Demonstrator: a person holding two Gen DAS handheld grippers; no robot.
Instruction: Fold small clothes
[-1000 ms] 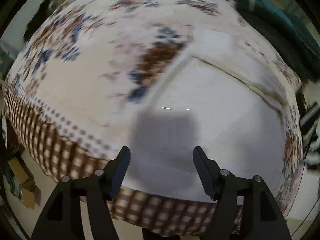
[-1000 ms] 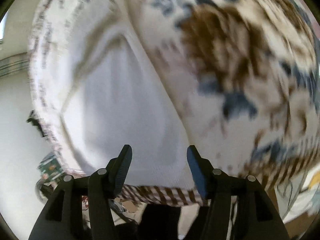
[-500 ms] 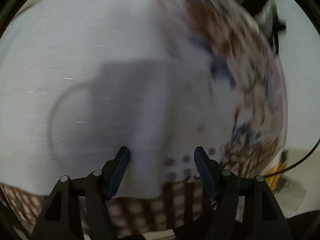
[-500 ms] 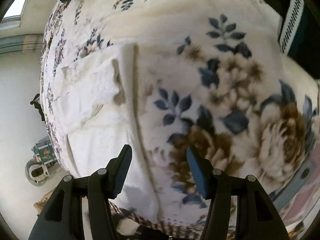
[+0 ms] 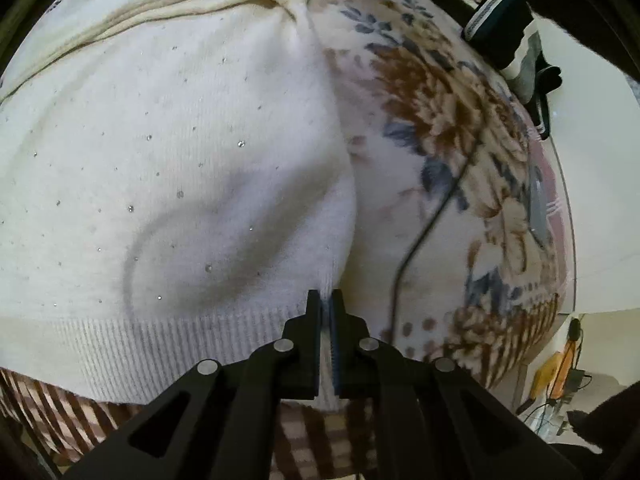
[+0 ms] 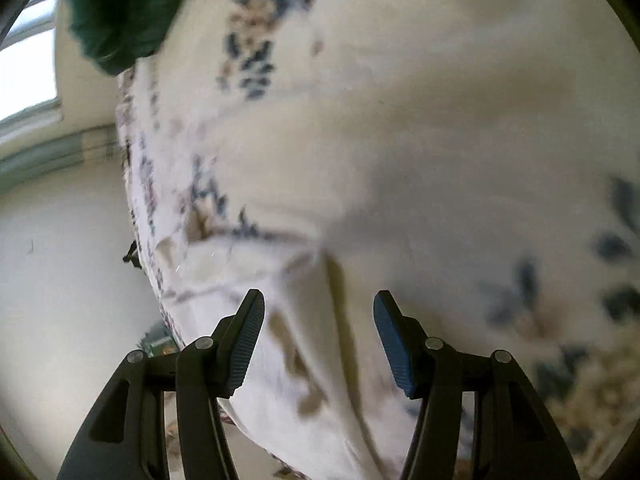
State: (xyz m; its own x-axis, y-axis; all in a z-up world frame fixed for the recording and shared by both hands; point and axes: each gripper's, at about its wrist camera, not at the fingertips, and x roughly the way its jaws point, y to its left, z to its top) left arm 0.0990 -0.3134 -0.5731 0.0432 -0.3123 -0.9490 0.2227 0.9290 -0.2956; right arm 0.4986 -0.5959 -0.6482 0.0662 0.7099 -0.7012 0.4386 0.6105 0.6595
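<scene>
1. Gripping the ribbed hem corner of the white knit sweater (image 5: 168, 168), the left gripper (image 5: 327, 304) has its fingers pressed together with a thin fold of hem fabric between them.
2. Location: the sweater lies spread on the floral blanket (image 5: 440, 128), its hem along the blanket's near edge and its side seam running away toward the far edge.
3. The right gripper (image 6: 318, 312) hovers over pale fabric in a blurred view, fingers well apart and holding nothing; whether it touches the cloth cannot be told.
4. Handling judgement: the knit appears soft, light and limp, with small sequins. Expect it to sag and stretch when lifted from one point.
5. Recommended hold: the ribbed hem band, which looks denser than the body, at both corners.
6. A thin dark cable (image 5: 424, 232) lies on the blanket just beside the sweater; it may snag.
</scene>
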